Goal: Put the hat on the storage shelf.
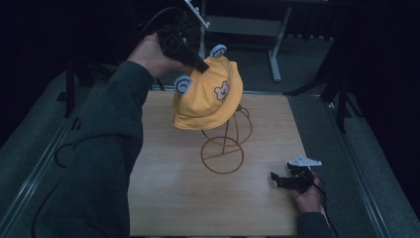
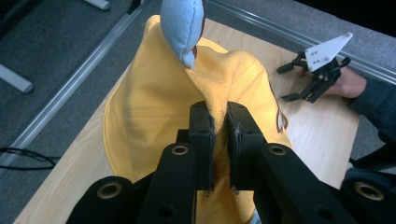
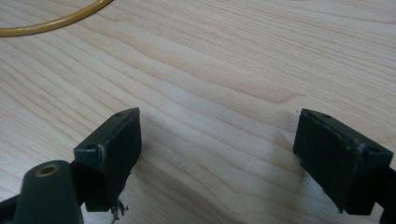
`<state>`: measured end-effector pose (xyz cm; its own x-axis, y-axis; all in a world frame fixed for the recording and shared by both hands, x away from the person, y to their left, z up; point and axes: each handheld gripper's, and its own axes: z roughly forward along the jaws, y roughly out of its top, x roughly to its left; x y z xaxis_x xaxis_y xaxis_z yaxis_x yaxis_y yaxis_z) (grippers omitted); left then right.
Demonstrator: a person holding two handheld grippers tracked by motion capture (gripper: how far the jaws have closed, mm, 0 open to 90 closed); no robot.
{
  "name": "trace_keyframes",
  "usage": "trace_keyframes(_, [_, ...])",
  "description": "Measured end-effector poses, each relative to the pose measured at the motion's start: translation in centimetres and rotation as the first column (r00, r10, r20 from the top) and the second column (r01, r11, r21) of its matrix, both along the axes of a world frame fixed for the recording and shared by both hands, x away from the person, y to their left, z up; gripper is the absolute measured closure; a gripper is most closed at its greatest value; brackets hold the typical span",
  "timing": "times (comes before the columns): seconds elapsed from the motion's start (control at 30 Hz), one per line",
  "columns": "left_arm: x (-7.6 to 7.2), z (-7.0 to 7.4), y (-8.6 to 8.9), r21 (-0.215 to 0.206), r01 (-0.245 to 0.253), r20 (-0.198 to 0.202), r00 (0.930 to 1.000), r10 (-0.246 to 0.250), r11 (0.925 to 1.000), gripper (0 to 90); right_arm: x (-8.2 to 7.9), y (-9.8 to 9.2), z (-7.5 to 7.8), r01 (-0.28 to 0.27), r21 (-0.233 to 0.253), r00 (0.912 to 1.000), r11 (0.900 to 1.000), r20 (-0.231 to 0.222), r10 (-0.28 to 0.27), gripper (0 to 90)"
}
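**Fingers pinched on the hat crown, stand below**

The fingers (image 2: 203, 122) of your left gripper (image 1: 200, 64) are clenched on a fold of the yellow hat (image 1: 208, 94) at its crown, just beneath the blue ear (image 2: 183, 28). The hat hangs from that pinch at the 12 o'clock side of the surface (image 1: 168, 198), draped over the top of the wire stand (image 1: 223, 148); whether it already rests on the stand's top I cannot tell, since the cloth hides it.

Your right gripper (image 1: 278, 179) rests at about 4 o'clock on the surface, fingers (image 3: 112, 144) spread wide and grasping nothing, with bare wood between them and the stand's ring (image 3: 51, 21) at their 11 o'clock.

To do this step well, I judge you should keep the pinch firm and move straight along the stand's upright, so the brim does not snag the wire loops. The stand looks light and may tip or slide. Consider bringing the right gripper in to steady the base ring. Keep the bear patch (image 1: 221, 90) facing you.
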<state>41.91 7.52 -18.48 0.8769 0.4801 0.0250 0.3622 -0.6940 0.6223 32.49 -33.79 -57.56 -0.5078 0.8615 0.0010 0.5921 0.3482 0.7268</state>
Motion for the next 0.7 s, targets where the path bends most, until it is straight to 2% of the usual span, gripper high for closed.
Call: trace_keyframes(0.7, [0.5, -1.1, -2.3, 0.018, 0.041, -0.036, 0.9985, -0.04, 0.999, 81.2, 0.0, 0.0, 0.0, -0.003, -0.002, 1.0, 1.0, 0.002, 0.003, 15.3])
